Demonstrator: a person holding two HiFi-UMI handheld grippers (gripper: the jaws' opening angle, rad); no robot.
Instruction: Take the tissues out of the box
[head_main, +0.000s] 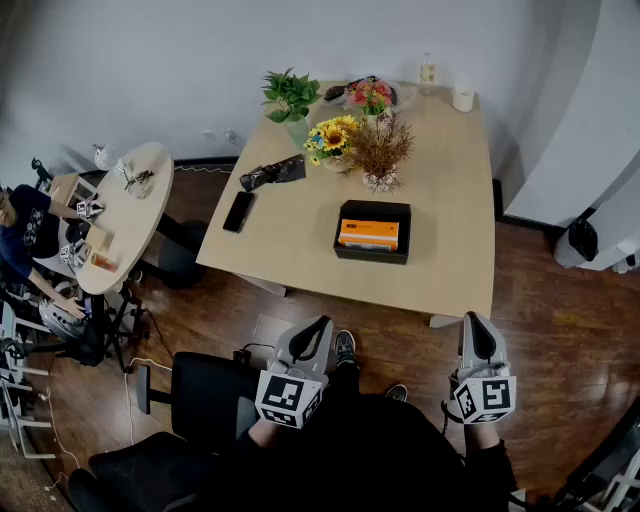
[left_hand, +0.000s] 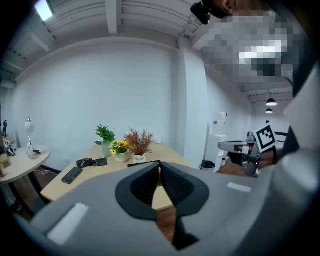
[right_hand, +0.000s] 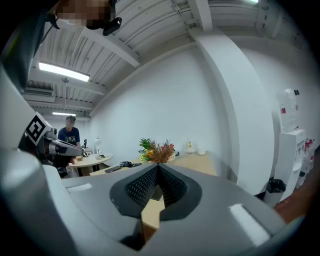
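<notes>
A black box (head_main: 373, 232) holding an orange tissue pack (head_main: 369, 234) lies near the middle of the wooden table (head_main: 440, 210). My left gripper (head_main: 322, 327) hangs over the floor short of the table's near edge, jaws shut with nothing between them. My right gripper (head_main: 477, 322) sits further right at the same distance, also shut and empty. In the left gripper view the gripper (left_hand: 159, 169) points at the table, with the box's black edge (left_hand: 143, 163) just past its tips. In the right gripper view the gripper (right_hand: 157, 168) faces the table's near edge.
Potted plants and flowers (head_main: 340, 125) stand behind the box. A black phone (head_main: 238, 211) and a dark bundle (head_main: 272, 173) lie at the table's left. A round side table (head_main: 130, 215) with a seated person (head_main: 28, 235) is at far left. A black chair (head_main: 195, 395) stands by my left.
</notes>
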